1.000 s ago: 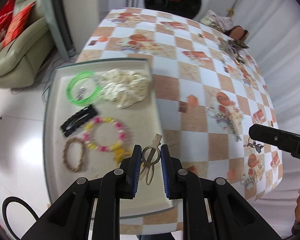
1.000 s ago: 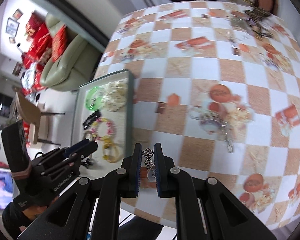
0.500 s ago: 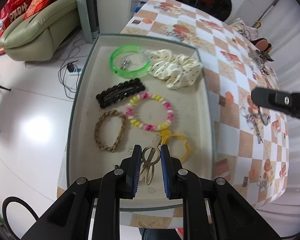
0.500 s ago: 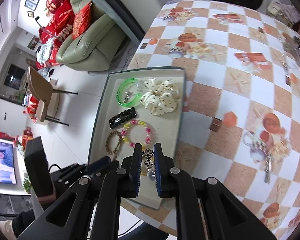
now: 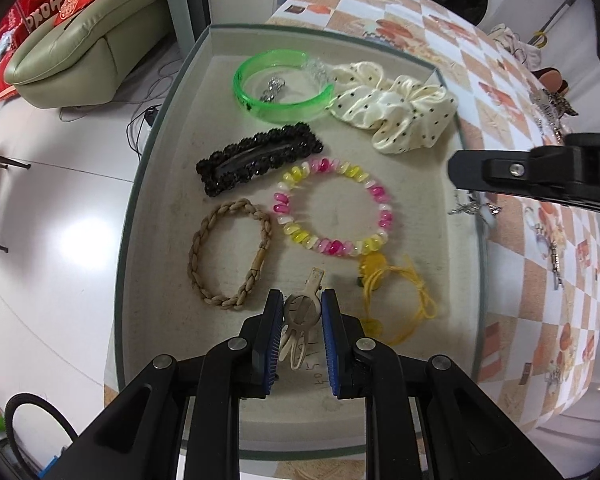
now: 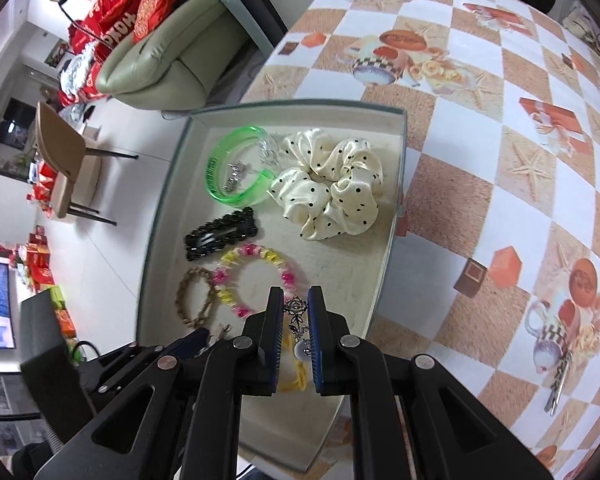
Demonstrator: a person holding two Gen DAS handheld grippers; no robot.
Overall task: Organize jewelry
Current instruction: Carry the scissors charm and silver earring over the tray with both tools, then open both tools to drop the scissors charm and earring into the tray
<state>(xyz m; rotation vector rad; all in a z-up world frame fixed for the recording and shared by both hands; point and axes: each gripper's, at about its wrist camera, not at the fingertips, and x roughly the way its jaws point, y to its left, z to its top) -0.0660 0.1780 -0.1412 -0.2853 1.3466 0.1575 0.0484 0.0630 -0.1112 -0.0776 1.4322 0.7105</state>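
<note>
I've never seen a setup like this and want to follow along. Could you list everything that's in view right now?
tray: one, pale with grey-green rim, at the table edge
bangle: one, green, tray's far end
scrunchie: one, cream with black dots, beside the bangle
barrette: one, black, mid tray
bead bracelet: one, pink and yellow, mid tray
braided bracelet: one, tan, tray's left side
hair tie: one, yellow, near end
tablecloth: one, orange and white checks
sofa: one, beige, behind
left claw: shut on a beige hair clip
right claw: shut on a silver rose pendant
</note>
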